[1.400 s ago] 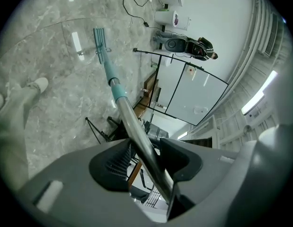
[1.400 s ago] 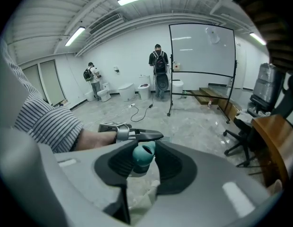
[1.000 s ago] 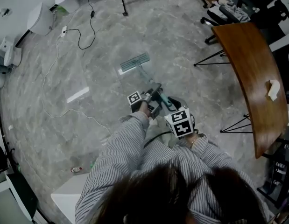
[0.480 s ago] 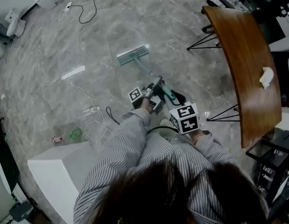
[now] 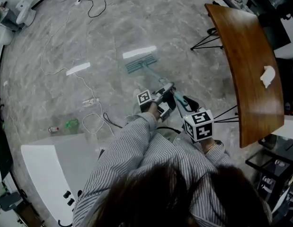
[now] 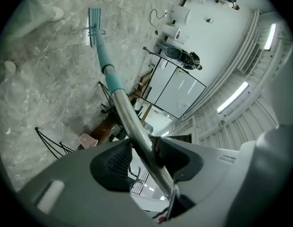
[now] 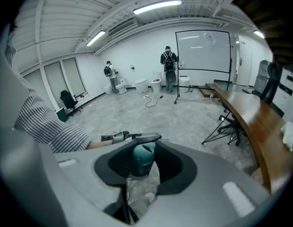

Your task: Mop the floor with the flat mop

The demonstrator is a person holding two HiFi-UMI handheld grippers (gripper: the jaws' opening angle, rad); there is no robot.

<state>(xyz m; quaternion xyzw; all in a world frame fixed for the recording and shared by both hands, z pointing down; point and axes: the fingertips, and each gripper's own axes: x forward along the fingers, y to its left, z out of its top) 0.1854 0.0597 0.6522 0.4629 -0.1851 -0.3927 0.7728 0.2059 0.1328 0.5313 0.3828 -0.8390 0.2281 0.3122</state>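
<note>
Teal-and-steel flat mop (image 5: pixel 140 64), pad down on grey marble floor (image 5: pixel 96 37) ahead.
My left gripper (image 6: pixel 147 156) clamps its slick steel pole and my right gripper (image 7: pixel 143 161) pinches the teal top end; it seems light and stiff.

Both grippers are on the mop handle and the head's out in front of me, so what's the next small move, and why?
Probably draw the flat mop head straight back toward you. It lies flat on the floor, out ahead, with left gripper and right gripper both shut on the handle. A white cable lies left of it, so a straight pull seems safest.
</note>
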